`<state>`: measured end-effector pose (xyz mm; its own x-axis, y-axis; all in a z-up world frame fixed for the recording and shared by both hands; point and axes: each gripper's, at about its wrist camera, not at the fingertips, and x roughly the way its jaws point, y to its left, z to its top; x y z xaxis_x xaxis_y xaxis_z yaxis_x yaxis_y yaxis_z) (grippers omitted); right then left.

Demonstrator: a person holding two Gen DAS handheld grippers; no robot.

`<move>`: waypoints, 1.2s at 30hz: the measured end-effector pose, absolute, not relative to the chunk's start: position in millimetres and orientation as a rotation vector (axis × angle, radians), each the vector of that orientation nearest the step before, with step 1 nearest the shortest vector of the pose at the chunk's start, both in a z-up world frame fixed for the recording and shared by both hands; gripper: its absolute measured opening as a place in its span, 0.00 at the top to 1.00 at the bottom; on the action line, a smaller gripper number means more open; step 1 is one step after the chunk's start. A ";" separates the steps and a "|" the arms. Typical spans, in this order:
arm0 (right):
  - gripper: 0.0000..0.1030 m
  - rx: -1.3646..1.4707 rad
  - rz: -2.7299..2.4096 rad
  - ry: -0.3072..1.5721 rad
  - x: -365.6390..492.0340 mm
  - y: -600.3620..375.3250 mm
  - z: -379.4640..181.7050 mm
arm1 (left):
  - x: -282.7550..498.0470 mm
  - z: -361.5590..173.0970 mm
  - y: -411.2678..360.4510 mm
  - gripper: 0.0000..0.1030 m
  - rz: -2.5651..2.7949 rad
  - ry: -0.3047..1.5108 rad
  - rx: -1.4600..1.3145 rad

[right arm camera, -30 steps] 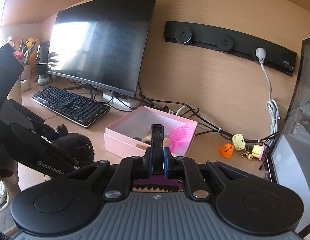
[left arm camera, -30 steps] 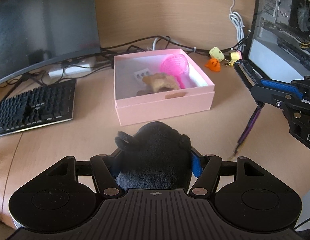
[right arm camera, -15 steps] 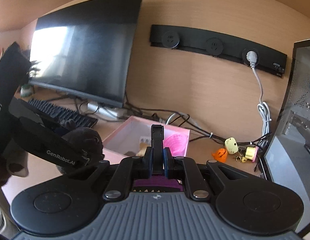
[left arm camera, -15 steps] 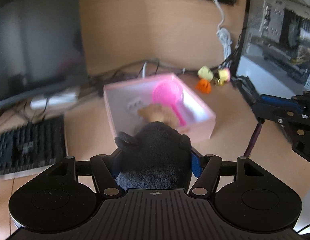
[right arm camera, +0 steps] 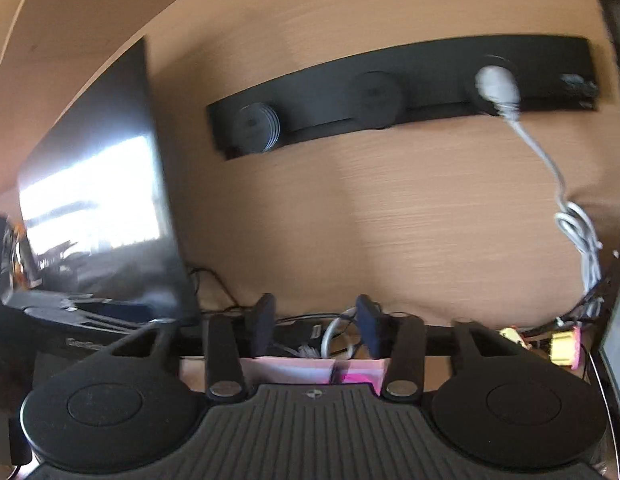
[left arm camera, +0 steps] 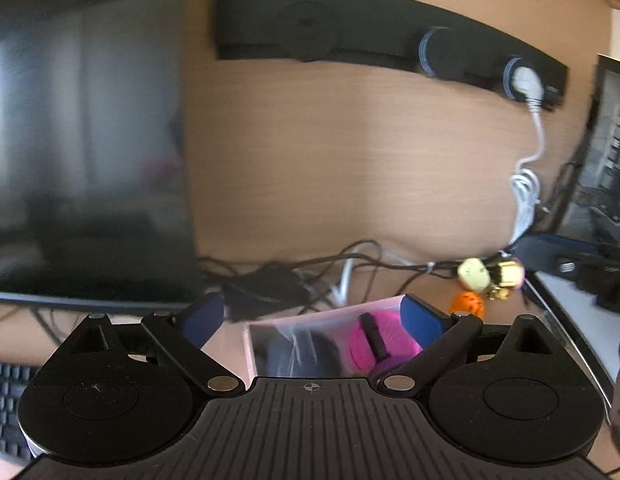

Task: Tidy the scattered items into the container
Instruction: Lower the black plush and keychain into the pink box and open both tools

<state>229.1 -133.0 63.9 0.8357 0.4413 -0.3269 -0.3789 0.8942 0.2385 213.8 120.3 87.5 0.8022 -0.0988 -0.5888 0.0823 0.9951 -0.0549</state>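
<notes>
My left gripper (left arm camera: 310, 316) now has its jaws spread wide and still opening, with nothing pressed between the blue pads. A second ago they were clamped on the black plush toy; now a dark blurred mass (left arm camera: 297, 354) lies inside the pink box (left arm camera: 322, 314), directly below the gap between the jaws, and I take it for that toy, though the blur keeps me from being certain. Beside it in the box sits the pink scoop (left arm camera: 390, 344), with a short dark stick-like thing (left arm camera: 374, 340) lying across it; I cannot tell what that is.

My right gripper (right arm camera: 316, 326) was pinched flat shut on a purple pen a second ago. Its jaws are now apart and opening, nothing between them, and the pen is no longer seen there. Under them I see only the far rim of the pink box (right arm camera: 293, 362) and a sliver of bright pink.

Both views have swung up and forward: the box, which lay well ahead on the table, is now right under the grippers, and the wall's black socket strip (left arm camera: 390, 36) fills the upper frame. The yellow and orange trinkets (left arm camera: 476, 276) remain on the table to the right of the box, outside it. The monitor (left arm camera: 85, 132) stands left of the box.
</notes>
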 end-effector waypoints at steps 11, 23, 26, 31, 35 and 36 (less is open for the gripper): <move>0.32 -0.004 0.278 0.557 227.3 -166.8 -27.2 | 162.5 21.5 97.2 0.05 -0.079 0.753 -0.007; 0.22 -0.013 0.297 0.548 228.9 -163.8 -32.5 | 203.1 13.0 90.2 0.03 -0.021 0.765 0.097; 0.21 -0.026 0.329 0.533 224.4 -157.5 -31.1 | 212.1 1.7 94.9 0.03 0.011 0.797 0.136; 0.20 -0.024 0.340 0.520 222.3 -151.0 -27.7 | 209.7 -2.4 120.0 0.03 0.007 0.842 -0.019; 0.19 -0.019 0.357 0.529 220.3 -145.9 -28.4 | 201.4 -4.3 131.9 0.23 0.025 0.816 -0.108; 0.19 -0.028 0.361 0.530 219.4 -143.6 -29.1 | 203.9 -6.0 132.7 0.36 0.046 0.817 -0.100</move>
<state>219.4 -143.6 -29.1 0.8017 0.3292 -0.4989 -0.3436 0.9368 0.0661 203.9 132.7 -6.0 0.6840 0.0025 -0.7295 -0.0797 0.9943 -0.0713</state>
